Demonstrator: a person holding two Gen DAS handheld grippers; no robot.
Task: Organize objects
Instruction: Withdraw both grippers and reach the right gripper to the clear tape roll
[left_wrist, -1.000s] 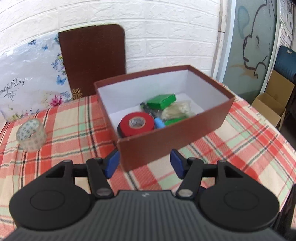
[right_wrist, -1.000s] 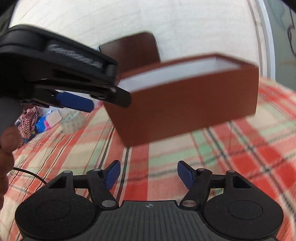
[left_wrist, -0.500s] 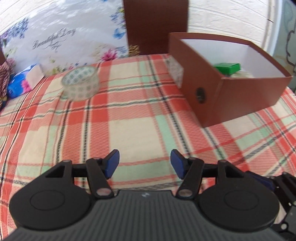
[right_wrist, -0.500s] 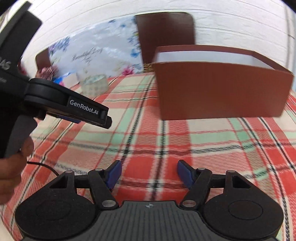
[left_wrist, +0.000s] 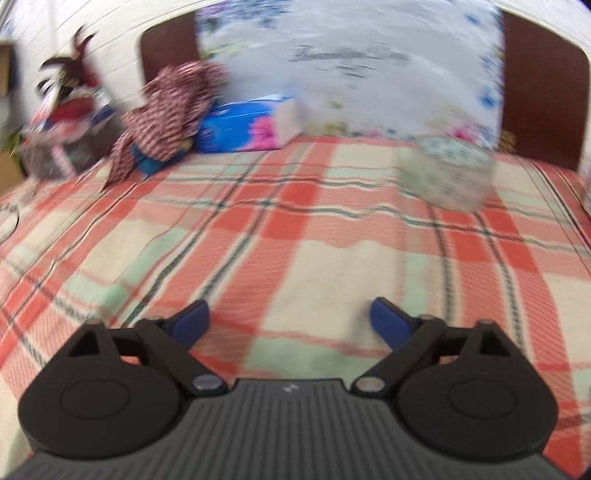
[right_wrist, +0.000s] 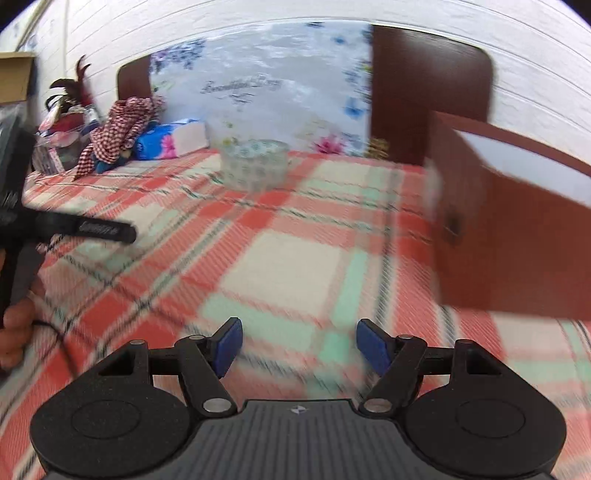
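Note:
A clear roll of patterned tape sits on the plaid tablecloth, far ahead and to the right of my left gripper. That gripper's jaws are opening wide, and only cloth shows between them. In the right wrist view the same tape roll lies ahead, and the brown box stands at the right. My right gripper is open over the cloth with nothing in it. The left gripper's body shows at the left edge of that view, with a hand on its handle.
A blue tissue pack and a checked red cloth lie at the table's back left, beside a cluttered basket. A floral board and brown chair backs stand behind the table against the white wall.
Both views have swung left, away from the brown box, toward the tape roll and the back-left clutter. The left gripper's jaws have spread much wider.

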